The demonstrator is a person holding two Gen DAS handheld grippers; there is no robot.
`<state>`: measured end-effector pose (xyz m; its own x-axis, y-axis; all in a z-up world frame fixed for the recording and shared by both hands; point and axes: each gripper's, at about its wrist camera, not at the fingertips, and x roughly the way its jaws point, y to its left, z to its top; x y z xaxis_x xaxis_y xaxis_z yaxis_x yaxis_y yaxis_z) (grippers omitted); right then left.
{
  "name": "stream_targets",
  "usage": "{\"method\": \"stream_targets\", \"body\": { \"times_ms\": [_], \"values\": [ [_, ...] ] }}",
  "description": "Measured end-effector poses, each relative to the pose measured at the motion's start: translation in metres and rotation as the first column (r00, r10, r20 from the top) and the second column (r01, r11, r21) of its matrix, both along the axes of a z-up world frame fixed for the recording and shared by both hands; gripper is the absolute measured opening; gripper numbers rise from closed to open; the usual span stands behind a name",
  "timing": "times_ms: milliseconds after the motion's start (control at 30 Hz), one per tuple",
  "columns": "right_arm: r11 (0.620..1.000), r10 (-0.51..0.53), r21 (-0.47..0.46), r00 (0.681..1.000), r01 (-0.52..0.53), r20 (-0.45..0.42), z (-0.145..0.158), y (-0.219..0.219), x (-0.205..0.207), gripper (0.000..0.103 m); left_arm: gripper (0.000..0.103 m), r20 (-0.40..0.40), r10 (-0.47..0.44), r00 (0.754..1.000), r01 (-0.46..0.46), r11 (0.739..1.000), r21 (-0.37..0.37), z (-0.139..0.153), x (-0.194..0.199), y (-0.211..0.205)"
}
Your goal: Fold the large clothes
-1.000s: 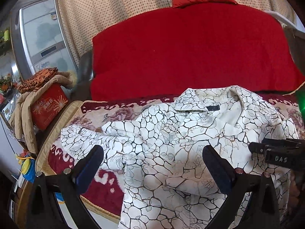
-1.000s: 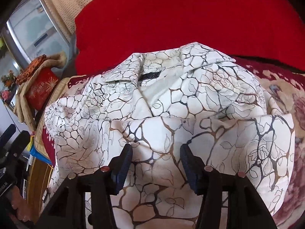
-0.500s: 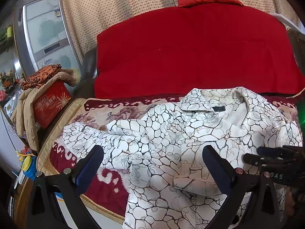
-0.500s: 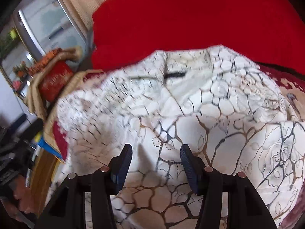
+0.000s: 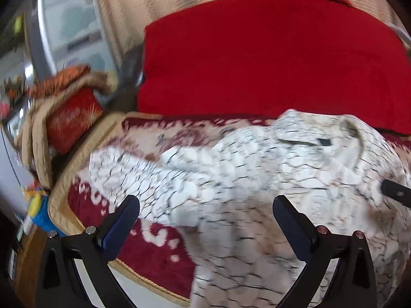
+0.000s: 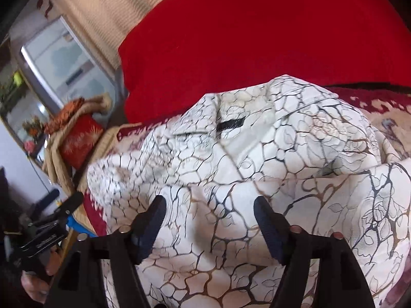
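Observation:
A large white shirt (image 5: 257,179) with a dark cracked pattern lies crumpled on a floral red and cream seat cover (image 5: 154,246). Its collar with a black label (image 6: 230,126) faces up. My left gripper (image 5: 205,220) is open and empty, just above the shirt's left part near the sleeve. My right gripper (image 6: 209,218) is open and empty, close over the shirt's middle below the collar. The left gripper also shows at the left edge of the right wrist view (image 6: 59,210). The tip of the right one shows at the right edge of the left wrist view (image 5: 395,192).
A red blanket (image 5: 257,59) covers the sofa back behind the shirt. A red box under folded beige and orange cloth (image 5: 69,118) stands at the left. A grey appliance (image 5: 72,30) and a curtain are behind. The seat's front edge (image 5: 143,282) is close below.
Both views have shifted and the left one is now blurred from motion. My left gripper has moved right and closer to the shirt. The right gripper has opened wider over the shirt.

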<state>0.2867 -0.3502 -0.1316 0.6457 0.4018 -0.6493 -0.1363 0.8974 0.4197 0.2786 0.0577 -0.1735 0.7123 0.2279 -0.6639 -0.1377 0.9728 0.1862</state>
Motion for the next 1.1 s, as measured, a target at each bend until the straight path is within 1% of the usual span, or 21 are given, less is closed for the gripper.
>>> {"method": "stream_targets", "body": {
  "times_ms": [67,133,167,233,300,333,400,467,500,567,667,733,767,800,833,867,900,933,1000,1067,1100],
  "values": [
    [1.0,-0.026,0.006,1.0,0.026,0.005,0.001,-0.006,0.001,0.075,0.103,-0.027,0.071,0.997,-0.072,0.996,-0.053,-0.003,0.013,0.034],
    [0.998,-0.056,0.019,0.998,0.056,0.013,0.003,-0.013,0.001,0.075,0.103,-0.036,0.182,0.983,-0.184,0.978,-0.1,-0.005,0.027,0.081],
    [0.997,-0.068,0.025,0.998,0.068,0.014,0.003,-0.016,0.003,0.075,0.103,-0.037,0.218,0.975,-0.22,0.969,-0.109,-0.007,0.031,0.098],
    [0.996,-0.081,0.039,0.997,0.08,0.013,0.003,-0.021,0.005,0.075,0.103,-0.045,0.319,0.947,-0.322,0.94,-0.114,-0.01,0.044,0.146],
    [0.996,-0.086,0.038,0.996,0.086,0.015,0.003,-0.023,0.005,0.075,0.103,-0.052,0.381,0.923,-0.384,0.912,-0.14,-0.014,0.054,0.189],
    [0.996,-0.088,0.035,0.996,0.087,0.015,0.003,-0.023,0.005,0.075,0.103,-0.066,0.417,0.907,-0.422,0.893,-0.156,-0.018,0.061,0.212],
    [0.996,-0.087,0.035,0.996,0.087,0.016,0.002,-0.023,0.006,0.075,0.103,-0.098,0.449,0.888,-0.46,0.861,-0.216,-0.026,0.071,0.251],
    [0.995,-0.09,0.032,0.996,0.089,0.018,0.001,-0.023,0.006,0.075,0.103,-0.142,0.475,0.869,-0.495,0.824,-0.275,-0.039,0.082,0.284],
    [0.996,-0.089,0.029,0.996,0.089,0.018,0.001,-0.024,0.007,0.075,0.103,-0.171,0.472,0.865,-0.502,0.805,-0.318,-0.048,0.089,0.3],
    [0.996,-0.091,0.02,0.996,0.091,0.019,0.0,-0.024,0.008,0.075,0.103,-0.206,0.458,0.865,-0.502,0.776,-0.383,-0.06,0.097,0.316],
    [0.995,-0.095,0.015,0.995,0.095,0.014,-0.003,-0.023,0.01,0.075,0.103,-0.25,0.457,0.853,-0.521,0.724,-0.453,-0.081,0.11,0.335],
    [0.995,-0.097,0.015,0.995,0.097,0.011,-0.005,-0.024,0.012,0.075,0.09,-0.261,0.464,0.847,-0.53,0.688,-0.495,-0.092,0.116,0.342],
    [0.995,-0.097,0.011,0.995,0.097,0.01,-0.005,-0.024,0.013,0.075,0.075,-0.269,0.462,0.845,-0.532,0.675,-0.511,-0.097,0.118,0.346],
    [0.995,-0.098,0.009,0.995,0.098,0.009,-0.006,-0.024,0.013,0.075,0.065,-0.278,0.455,0.846,-0.529,0.656,-0.537,-0.102,0.121,0.348],
    [0.995,-0.098,0.008,0.995,0.098,0.008,-0.006,-0.024,0.013,0.075,0.062,-0.277,0.453,0.848,-0.526,0.654,-0.543,-0.105,0.125,0.349],
    [0.995,-0.098,0.009,0.995,0.098,0.007,-0.006,-0.024,0.014,0.075,0.058,-0.267,0.457,0.848,-0.526,0.668,-0.527,-0.105,0.127,0.347],
    [0.995,-0.099,0.008,0.995,0.099,0.007,-0.006,-0.024,0.014,0.075,0.044,-0.248,0.453,0.856,-0.513,0.693,-0.506,-0.103,0.13,0.344],
    [0.995,-0.099,0.005,0.995,0.099,0.007,-0.007,-0.024,0.014,0.075,0.036,-0.236,0.443,0.865,-0.5,0.716,-0.488,-0.102,0.133,0.341],
    [0.995,-0.1,0.002,0.995,0.1,0.009,-0.006,-0.024,0.014,0.075,0.011,-0.219,0.434,0.874,-0.485,0.742,-0.464,-0.097,0.137,0.339],
    [0.995,-0.102,0.0,0.995,0.102,0.015,-0.006,-0.024,0.014,0.075,0.006,-0.185,0.424,0.887,-0.459,0.762,-0.456,-0.083,0.134,0.334],
    [0.994,-0.105,0.0,0.994,0.105,0.018,-0.005,-0.025,0.014,0.075,0.005,-0.155,0.416,0.896,-0.44,0.782,-0.442,-0.073,0.132,0.328]
  ]
}}
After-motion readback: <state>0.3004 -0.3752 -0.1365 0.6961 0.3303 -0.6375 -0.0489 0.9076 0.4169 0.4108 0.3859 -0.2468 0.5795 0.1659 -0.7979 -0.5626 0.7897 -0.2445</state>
